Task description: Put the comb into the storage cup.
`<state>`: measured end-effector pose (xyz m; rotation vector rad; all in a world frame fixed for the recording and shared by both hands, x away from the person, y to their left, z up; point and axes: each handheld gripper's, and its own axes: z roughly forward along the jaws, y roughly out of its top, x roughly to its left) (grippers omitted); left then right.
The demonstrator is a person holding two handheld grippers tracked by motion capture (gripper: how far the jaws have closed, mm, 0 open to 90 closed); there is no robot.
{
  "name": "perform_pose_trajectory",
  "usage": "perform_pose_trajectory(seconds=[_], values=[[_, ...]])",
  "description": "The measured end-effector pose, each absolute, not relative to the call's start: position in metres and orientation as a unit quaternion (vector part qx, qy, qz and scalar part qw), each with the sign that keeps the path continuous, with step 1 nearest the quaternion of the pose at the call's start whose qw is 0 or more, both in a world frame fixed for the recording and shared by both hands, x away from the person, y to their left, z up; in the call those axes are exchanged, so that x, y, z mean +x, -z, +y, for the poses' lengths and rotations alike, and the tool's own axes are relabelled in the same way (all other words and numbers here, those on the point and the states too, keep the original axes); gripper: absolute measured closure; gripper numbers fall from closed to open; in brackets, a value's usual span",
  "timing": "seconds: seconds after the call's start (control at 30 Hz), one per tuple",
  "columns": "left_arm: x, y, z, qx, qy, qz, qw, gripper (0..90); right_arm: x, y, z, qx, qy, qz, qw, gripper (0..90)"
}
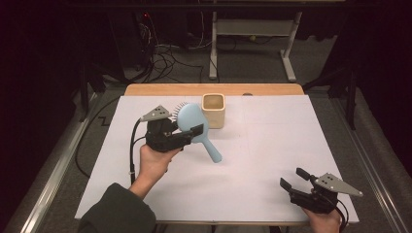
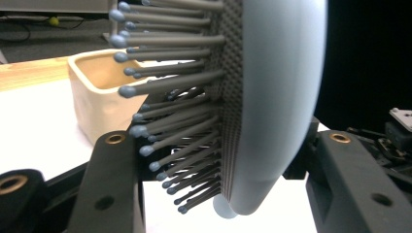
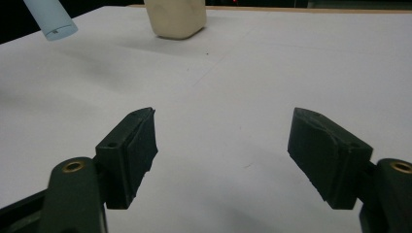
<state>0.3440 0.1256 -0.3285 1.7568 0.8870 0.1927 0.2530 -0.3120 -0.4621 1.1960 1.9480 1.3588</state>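
Two hand-held grippers work over a white-covered bench (image 1: 272,160), seen from the high view. The left hand-held gripper (image 1: 187,132) clamps a pale blue hairbrush (image 1: 192,121) by its head and holds it above the bench, just beside a cream square cup (image 1: 214,110) standing toward the far edge. The brush's handle (image 1: 212,152) slants down toward the person, its bristles (image 1: 179,106) pointing away to the far left. In the left gripper view the jaws sit either side of the brush head (image 2: 277,97), one against the grey bristles (image 2: 175,82), the other behind its smooth blue back, with the cup (image 2: 97,97) just past the bristle tips. The right hand-held gripper (image 1: 295,178) rests low at the near right corner of the bench, well apart from the brush, its jaws spread wide with nothing between them. In the right gripper view its pads (image 3: 138,155) frame bare white surface, with the cup (image 3: 175,17) and the handle's tip (image 3: 51,19) far off.
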Motion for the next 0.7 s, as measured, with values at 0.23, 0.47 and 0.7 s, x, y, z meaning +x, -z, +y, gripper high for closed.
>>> perform_pose_trajectory(seconds=[0.23,0.47,0.7], values=[[0.353,0.323,0.126,0.74,-0.09,0.379,0.548,49.3,0.254,0.463,-0.312,0.44,-0.497,0.711,0.234,25.7],[0.363,0.322,0.125,0.743,-0.097,0.388,0.537,49.4,0.255,0.463,-0.312,0.442,-0.493,0.712,0.235,25.7],[0.371,0.313,0.118,0.75,-0.104,0.383,0.53,49.4,0.255,0.463,-0.313,0.442,-0.492,0.712,0.234,25.7]])
